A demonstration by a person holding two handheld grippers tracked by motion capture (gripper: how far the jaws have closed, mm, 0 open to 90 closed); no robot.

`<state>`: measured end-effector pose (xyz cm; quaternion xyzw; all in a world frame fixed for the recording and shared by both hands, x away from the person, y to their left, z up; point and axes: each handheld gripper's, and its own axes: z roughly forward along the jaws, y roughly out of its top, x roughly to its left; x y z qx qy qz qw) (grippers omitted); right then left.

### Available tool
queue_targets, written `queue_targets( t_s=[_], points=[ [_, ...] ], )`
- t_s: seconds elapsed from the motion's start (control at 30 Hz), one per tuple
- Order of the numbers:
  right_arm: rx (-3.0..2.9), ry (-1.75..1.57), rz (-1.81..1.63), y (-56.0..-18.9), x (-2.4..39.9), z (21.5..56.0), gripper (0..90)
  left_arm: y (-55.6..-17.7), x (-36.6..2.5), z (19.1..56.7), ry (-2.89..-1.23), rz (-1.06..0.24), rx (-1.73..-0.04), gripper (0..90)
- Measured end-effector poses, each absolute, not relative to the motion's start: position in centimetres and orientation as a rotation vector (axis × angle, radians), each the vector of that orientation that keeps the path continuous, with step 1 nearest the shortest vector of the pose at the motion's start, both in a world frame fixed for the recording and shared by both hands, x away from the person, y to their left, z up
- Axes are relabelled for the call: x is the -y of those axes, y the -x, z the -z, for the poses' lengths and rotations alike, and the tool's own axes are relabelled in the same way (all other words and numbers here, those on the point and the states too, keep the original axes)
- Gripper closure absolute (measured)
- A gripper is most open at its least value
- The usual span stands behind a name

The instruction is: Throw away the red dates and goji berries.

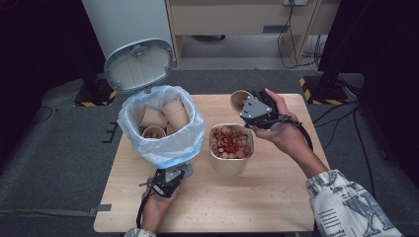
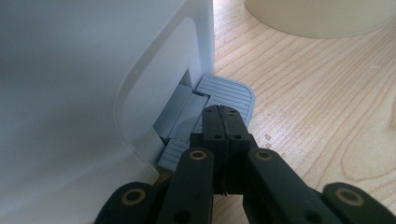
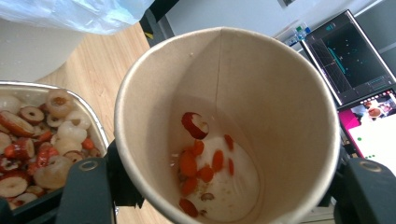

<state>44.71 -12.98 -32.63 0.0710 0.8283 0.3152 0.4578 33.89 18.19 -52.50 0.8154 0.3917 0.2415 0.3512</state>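
Right gripper (image 1: 251, 109) clamps paper cup (image 3: 224, 126) beside the bin (image 1: 163, 123); closed left gripper (image 2: 223, 122) presses pedal (image 2: 229, 93). Pedal slip drops the lid, blocking the toss.

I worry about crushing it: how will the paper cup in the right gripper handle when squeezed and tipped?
The paper cup looks thin-walled, so it probably dents under a hard squeeze. Nearly empty, it is likely light. The few dried fruit pieces at its bottom should slide out readily.

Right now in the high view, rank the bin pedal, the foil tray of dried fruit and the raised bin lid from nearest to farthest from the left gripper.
1. Bin pedal: under the left gripper, at the bin's base.
2. Foil tray: to its right, mid-table.
3. Bin lid: raised, beyond the bin at the far edge.
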Motion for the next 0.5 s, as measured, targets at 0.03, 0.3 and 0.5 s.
queue_targets(
  t_s=[0.03, 0.3, 0.5],
  points=[
    [-2.035, -0.177, -0.773, -44.8, 13.0, 32.6, 32.9, -33.9, -18.2, 52.5, -2.112, -0.626, -1.014, 89.8],
    [-2.02, -0.139, -0.747, -44.7, 13.1, 31.9, 32.9, -33.8, -18.2, 52.4, -2.118, -0.639, -1.022, 89.8],
    [-2.01, -0.137, -0.754, -44.7, 13.2, 31.5, 33.0, -33.9, -18.3, 52.4, -2.126, -0.634, -1.004, 89.8]
  ],
)
